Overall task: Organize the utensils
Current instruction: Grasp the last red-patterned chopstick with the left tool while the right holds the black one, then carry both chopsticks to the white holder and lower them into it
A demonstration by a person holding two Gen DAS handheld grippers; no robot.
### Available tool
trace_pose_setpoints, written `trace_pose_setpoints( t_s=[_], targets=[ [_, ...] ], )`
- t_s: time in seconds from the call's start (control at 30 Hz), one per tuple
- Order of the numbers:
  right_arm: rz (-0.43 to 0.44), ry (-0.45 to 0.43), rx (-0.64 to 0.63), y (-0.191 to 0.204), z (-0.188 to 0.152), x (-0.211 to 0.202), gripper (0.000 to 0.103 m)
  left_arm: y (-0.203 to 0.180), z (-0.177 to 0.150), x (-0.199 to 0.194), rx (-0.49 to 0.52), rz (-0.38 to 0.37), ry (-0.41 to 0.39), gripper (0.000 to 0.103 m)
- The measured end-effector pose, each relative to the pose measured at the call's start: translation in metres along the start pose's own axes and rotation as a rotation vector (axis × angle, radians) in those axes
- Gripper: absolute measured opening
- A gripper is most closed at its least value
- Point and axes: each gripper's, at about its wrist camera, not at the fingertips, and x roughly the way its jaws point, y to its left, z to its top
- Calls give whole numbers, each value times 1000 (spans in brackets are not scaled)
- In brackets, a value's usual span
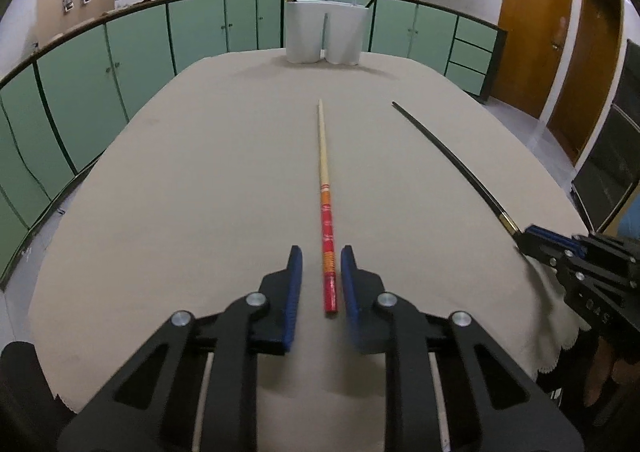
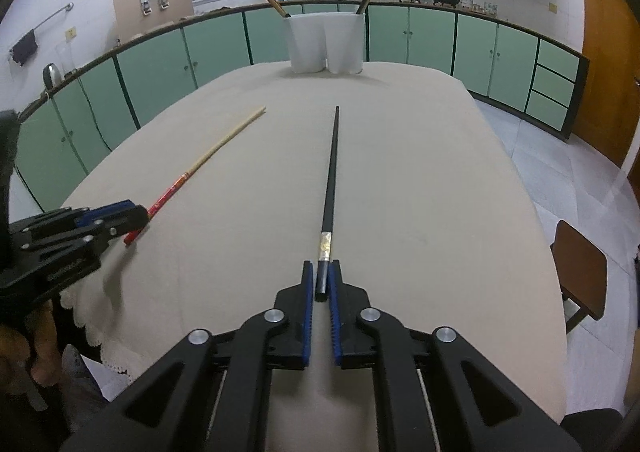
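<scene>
Blue pads of the left gripper flank the red chopstick near its butt end, gaps showing both sides, not yet pinching; closing off-centre could roll it. Right gripper clamps the black chopstick, whose tip points at the white holder and may swing.

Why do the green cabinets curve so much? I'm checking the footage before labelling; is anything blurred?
Left wrist view: fisheye bending bows the green cabinet row, dark vignette corners, slight blur on the left claw. Right wrist view: same bowing, black chopstick sharp, left claw smeared at the edge.
</scene>
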Motion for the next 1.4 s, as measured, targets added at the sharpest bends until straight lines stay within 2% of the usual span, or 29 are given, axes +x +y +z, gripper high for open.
trace_pose_setpoints(
  t_s=[0.07,0.13,0.2,0.37,0.4,0.43,0.5,0.53,0.57,0.77,1.0,1.4],
  targets=[
    [0,5,0,2,1,3,11,-3,-3,-1,27,11,-2,22],
    [-7,3,1,3,-1,5,11,-6,-6,-2,50,32,-11,35],
    [-12,0,5,3,-1,5,12,-6,-6,-2,64,36,-11,36],
    [-30,-14,-6,7,-8,0,16,-8,-9,2,86,22,-13,18],
    [-28,-12,-3,7,-8,0,16,-9,-8,2,89,11,-14,9],
    [-27,-10,2,6,-8,0,16,-9,-8,3,88,5,-12,6],
    [-29,-6,3,6,-7,0,14,-7,-7,2,73,-10,-7,5],
    [-32,-3,7,5,-6,0,8,-5,-5,1,60,-21,-3,5],
    [-29,3,13,4,-4,0,7,-4,-3,0,49,-30,0,5],
    [-8,-8,31,3,8,-17,7,1,19,-25,-3,-36,6,5],
    [6,-58,2,3,47,-58,7,3,59,-64,-7,-11,-8,5],
    [43,-60,-52,6,117,-81,7,9,104,-96,10,-41,-8,5]
  ],
)
